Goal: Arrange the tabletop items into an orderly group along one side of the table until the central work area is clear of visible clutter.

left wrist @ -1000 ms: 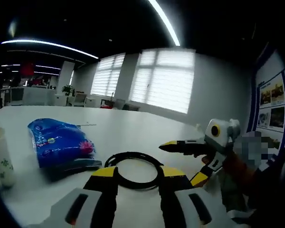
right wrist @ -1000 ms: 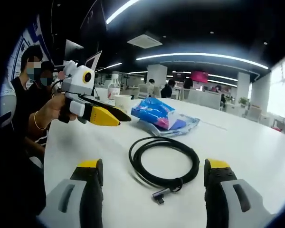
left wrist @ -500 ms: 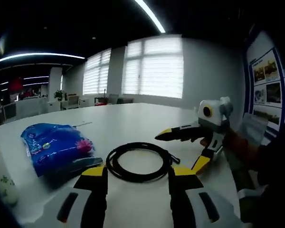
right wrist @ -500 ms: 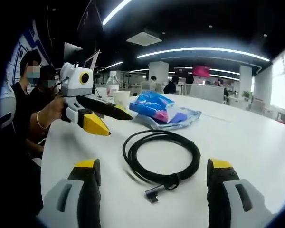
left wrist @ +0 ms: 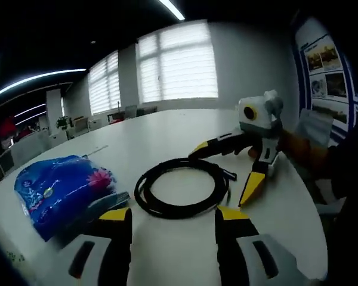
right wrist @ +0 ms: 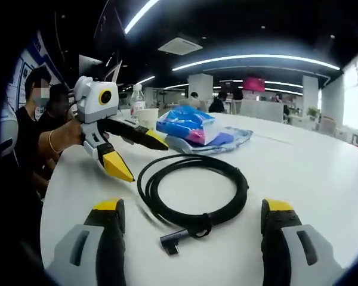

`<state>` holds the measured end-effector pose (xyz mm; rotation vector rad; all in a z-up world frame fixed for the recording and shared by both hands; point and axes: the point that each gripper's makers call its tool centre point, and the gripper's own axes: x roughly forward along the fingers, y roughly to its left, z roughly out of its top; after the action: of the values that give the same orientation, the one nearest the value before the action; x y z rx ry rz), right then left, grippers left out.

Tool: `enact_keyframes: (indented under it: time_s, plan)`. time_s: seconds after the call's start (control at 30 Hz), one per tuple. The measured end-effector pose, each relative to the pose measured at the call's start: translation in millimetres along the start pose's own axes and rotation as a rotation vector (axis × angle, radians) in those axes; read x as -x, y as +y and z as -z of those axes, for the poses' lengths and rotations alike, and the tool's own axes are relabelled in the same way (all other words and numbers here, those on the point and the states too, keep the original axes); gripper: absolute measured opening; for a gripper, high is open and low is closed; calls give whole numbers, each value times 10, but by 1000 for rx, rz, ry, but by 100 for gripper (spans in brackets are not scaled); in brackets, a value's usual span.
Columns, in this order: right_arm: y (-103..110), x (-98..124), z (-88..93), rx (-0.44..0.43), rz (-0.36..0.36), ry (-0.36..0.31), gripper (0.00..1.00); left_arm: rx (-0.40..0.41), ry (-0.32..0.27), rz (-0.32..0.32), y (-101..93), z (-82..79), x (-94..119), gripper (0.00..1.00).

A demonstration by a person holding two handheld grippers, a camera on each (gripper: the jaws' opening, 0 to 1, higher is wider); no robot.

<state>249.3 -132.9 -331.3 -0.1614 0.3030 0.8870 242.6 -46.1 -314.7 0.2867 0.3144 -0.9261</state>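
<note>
In the left gripper view, the left gripper [left wrist: 173, 215] hangs with jaws spread wide and empty, just short of the coiled black cable [left wrist: 182, 187] on the white table [left wrist: 167, 128]. The blue packet [left wrist: 58, 189] lies left of the coil. The right gripper [left wrist: 230, 164] enters from the right, jaws parted around the coil's far edge.

In the right gripper view, the right gripper [right wrist: 194, 211] is released, its jaws flanking the cable [right wrist: 193, 189], whose angled plug [right wrist: 170, 243] shows here. Behind the packet [right wrist: 190, 126] stand a paper cup [right wrist: 148, 117] and a bottle [right wrist: 137, 100].
</note>
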Motion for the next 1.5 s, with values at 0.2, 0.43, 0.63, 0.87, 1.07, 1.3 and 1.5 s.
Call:
enact_keyframes:
  time_s: [0.2,0.43,0.63,0.87,1.07,1.3,1.5]
  plan:
    - [21,-36,-17,-1,-21,-6,92,18,-33,52,26,-13,-85,56]
    - [22,-90,-10,14,-42,6,89,6,-13,99,38,70,-165,59]
    - [-28,-97,-38,18,-37,-5,82,2,-47,141,-11,9,-220,59]
    - [-28,-88,-34,15,-31,-7,75,1,-68,141,-33,-21,-269,59]
    - [-32,-91,-38,12,-21,-7,75,-14,-68,136,-62,-36,-263,58]
    - [0,-60,-75,-1,-27,-22,75,-1,-82,136,-74,-79,-231,58]
    - [30,-18,-157,-10,-34,-49,75,-9,-97,138,-102,-129,-174,58]
